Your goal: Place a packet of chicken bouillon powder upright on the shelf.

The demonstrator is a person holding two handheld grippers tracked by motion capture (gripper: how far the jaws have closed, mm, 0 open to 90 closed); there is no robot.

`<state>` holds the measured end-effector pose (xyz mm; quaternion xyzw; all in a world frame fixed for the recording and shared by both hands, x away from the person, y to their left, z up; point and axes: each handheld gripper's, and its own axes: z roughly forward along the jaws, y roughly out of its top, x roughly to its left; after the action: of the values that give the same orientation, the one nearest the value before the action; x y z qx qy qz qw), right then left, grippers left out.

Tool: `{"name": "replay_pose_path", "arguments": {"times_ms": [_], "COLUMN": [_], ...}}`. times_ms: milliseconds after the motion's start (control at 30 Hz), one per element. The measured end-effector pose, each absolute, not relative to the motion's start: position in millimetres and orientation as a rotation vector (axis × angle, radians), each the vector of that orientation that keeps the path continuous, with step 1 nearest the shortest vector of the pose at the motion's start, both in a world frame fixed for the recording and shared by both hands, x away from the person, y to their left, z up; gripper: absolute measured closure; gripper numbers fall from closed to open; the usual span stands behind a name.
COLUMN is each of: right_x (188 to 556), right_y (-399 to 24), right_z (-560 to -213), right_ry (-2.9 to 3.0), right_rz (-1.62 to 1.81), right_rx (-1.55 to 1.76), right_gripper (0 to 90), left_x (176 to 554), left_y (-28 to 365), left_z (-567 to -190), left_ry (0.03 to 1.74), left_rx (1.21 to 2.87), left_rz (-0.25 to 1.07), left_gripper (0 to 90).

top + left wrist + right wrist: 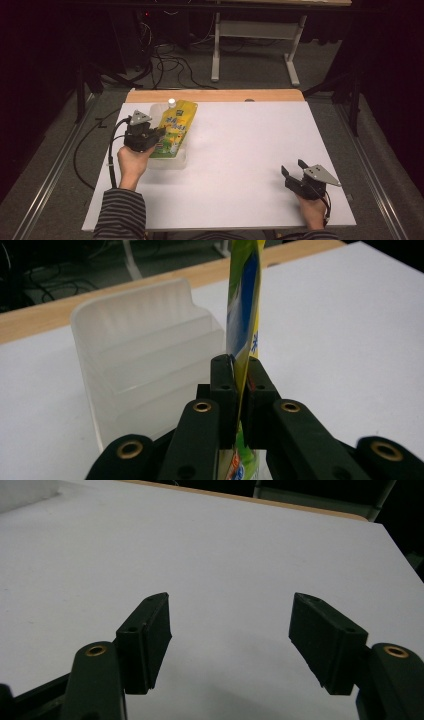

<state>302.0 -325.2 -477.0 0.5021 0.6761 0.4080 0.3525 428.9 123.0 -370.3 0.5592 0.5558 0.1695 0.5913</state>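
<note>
A yellow-green refill pouch (179, 122) with a white cap (171, 102) lies tilted over a clear plastic bin (175, 162) at the table's left. My left gripper (159, 134) is shut on the pouch's left edge. In the left gripper view the pouch (243, 300) stands edge-on, pinched between the two pads of the left gripper (241, 365), with the ribbed bin (140, 355) just to the left of the jaws. My right gripper (292, 168) rests near the table's front right corner, open; the right gripper (230, 610) has nothing but white tabletop between its jaws.
The white tabletop (240, 150) ends in a wooden strip (215, 95) at the far edge. Behind it, cables (175, 65) lie on the floor beside a white table frame (255, 40). Metal rails run along both sides of the table.
</note>
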Motion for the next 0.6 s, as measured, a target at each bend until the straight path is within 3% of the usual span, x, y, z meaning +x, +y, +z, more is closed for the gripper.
{"name": "replay_pose_path", "arguments": {"times_ms": [300,600], "right_x": [302.5,302.4], "right_y": [-324.5,-324.2], "right_z": [-477.1,-477.0], "right_ry": [1.753,1.755], "right_rz": [1.044,1.045], "right_rx": [1.293,1.299], "right_gripper": [33.5,33.4], "left_x": [431.4,424.5], "left_y": [122.3,117.5], "left_z": [-373.9,-370.5], "left_ry": [1.351,1.297], "left_rx": [1.389,1.431], "left_rz": [0.369,0.359], "left_gripper": [86.8,90.0]}}
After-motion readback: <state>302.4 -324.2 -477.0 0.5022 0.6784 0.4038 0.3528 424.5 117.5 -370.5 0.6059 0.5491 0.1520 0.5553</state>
